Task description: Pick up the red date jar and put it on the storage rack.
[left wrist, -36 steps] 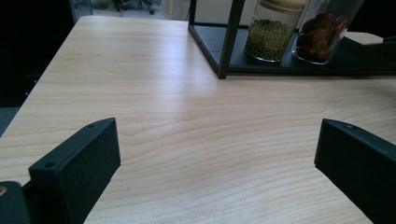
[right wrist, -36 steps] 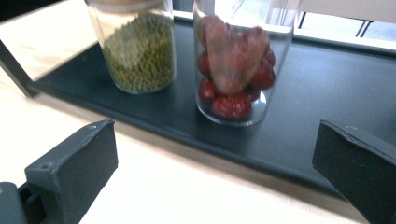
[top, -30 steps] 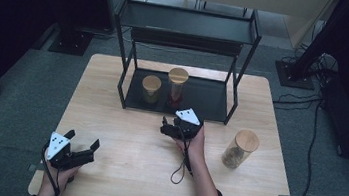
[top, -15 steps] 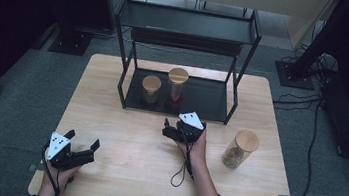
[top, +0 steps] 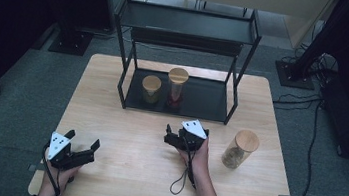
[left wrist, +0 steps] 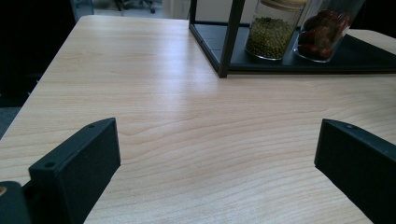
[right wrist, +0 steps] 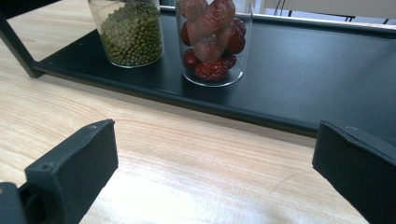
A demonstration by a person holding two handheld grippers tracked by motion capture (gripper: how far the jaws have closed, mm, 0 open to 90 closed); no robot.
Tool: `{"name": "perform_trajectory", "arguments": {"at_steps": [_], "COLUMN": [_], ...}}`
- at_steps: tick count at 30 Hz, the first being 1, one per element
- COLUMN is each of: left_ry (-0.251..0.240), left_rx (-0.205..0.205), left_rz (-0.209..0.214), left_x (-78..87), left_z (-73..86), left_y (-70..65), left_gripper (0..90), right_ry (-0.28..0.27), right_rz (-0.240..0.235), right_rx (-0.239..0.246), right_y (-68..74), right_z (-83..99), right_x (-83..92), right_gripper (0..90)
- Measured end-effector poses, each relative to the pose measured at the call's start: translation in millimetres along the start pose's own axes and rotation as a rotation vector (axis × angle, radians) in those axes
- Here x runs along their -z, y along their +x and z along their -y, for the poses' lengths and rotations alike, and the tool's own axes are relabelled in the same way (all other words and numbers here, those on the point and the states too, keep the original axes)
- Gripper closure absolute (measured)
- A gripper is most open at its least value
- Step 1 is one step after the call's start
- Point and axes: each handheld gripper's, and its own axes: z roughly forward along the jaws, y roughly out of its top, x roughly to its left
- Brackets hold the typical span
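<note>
Surface: light wooden rectangular surface (top: 118, 171); carries all else.
Rack: black metal two-tier rack (top: 236, 88), the landmark, stands at the far middle of the surface; its bottom tray (right wrist: 299, 74) lies flat on the wood.
Cork-lidded jar: clear glass jar with a cork lid and pale brownish contents (top: 240, 149), out on the bare wood in front of the rack's right leg, to the right of the right hand-held gripper, apart from it.
Red-fruit jar: tall clear glass jar of wrinkled red fruits (right wrist: 211, 39), cork-lidded in the high view (top: 177, 87), upright on the rack's tray, just right of the green-bean jar.
Green-bean jar: shorter clear glass jar of small green beans (right wrist: 131, 35), also upright on the tray (top: 151, 89).
Right hand-held gripper: black, white-topped (top: 175, 137), just in front of the rack's front edge; jaws spread wide, nothing between them; the red-fruit jar is straight ahead beyond the tray lip, not touched.
Left hand-held gripper: same make (top: 82, 145), well in front of the rack's left leg near the surface's near-left corner; jaws wide apart over bare wood, holding nothing.
</note>
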Motion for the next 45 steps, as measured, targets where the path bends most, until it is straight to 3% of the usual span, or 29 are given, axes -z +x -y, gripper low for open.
{"name": "perform_trajectory", "arguments": {"at_steps": [13, 45], "left_ry": [0.001, 0.000], "left_rx": [-0.002, -0.009], "left_rz": [-0.002, -0.008], "left_x": [-0.1, 0.0], "left_z": [0.0, 0.1], "left_y": [-0.4, -1.3], "left_gripper": [0.4, 0.4], "right_ry": [-0.049, -0.024], "right_rz": [-0.010, -0.005], "right_rx": [-0.008, 0.005], "right_y": [0.7, -8.1], "right_z": [12.7, 35.5], "right_x": [27.1, 75.7], "right_gripper": [0.0, 0.0]}}
